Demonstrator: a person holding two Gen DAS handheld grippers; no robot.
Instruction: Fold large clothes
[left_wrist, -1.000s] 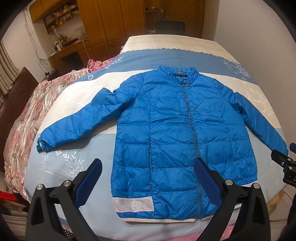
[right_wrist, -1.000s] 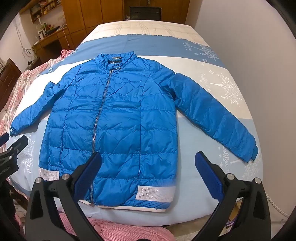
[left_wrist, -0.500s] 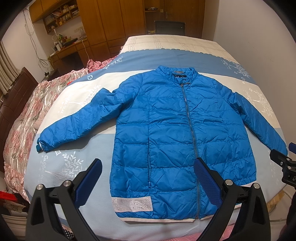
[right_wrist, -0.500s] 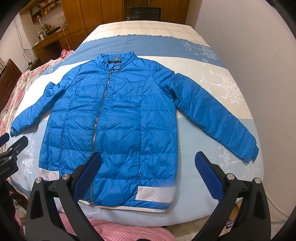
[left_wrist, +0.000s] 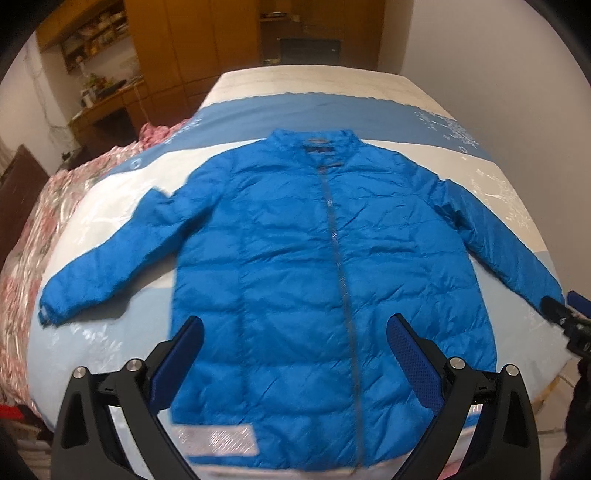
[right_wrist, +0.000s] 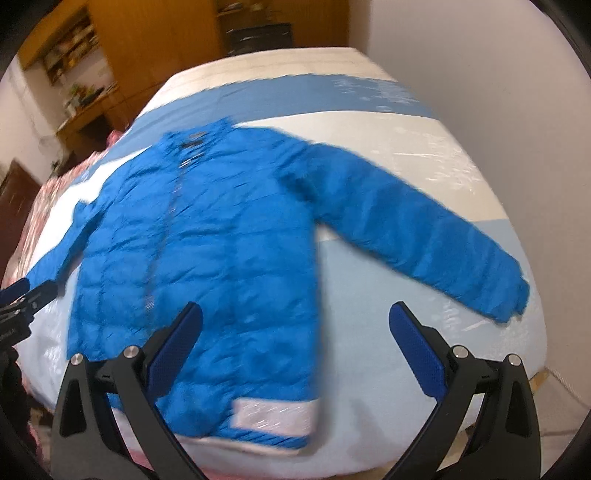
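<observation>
Two hand-held grippers hang above the near edge of a bed (left_wrist: 258, 122), and neither has hold of anything. The left gripper (left_wrist: 295, 360) has its blue-padded fingers (left_wrist: 413, 363) spread wide, with the lower front of a blue down jacket (left_wrist: 295, 266) showing in the gap between them; the right gripper (right_wrist: 295, 354) is spread just as wide, its fingers (right_wrist: 415, 356) framing the jacket's hem corner and the pale blue bedcover beside it. The jacket lies flat and face up on the striped blue-and-white cover, zipped to the collar (left_wrist: 314, 138), which points toward the far end of the bed, with the hem toward the cameras. Both sleeves are spread outward and slant down: one sleeve (left_wrist: 110, 258) reaches toward the bed's left side, where a pink floral quilt (left_wrist: 33, 236) is bunched along the edge, and the other sleeve (right_wrist: 424, 229) runs toward the white wall (right_wrist: 498, 92). A silvery patch (left_wrist: 218, 439) sits on the hem near the left gripper. Wooden cabinets (left_wrist: 192, 48) and a desk stand beyond the bed. The right wrist view is blurred, so fine detail of the fabric there cannot be made out.
</observation>
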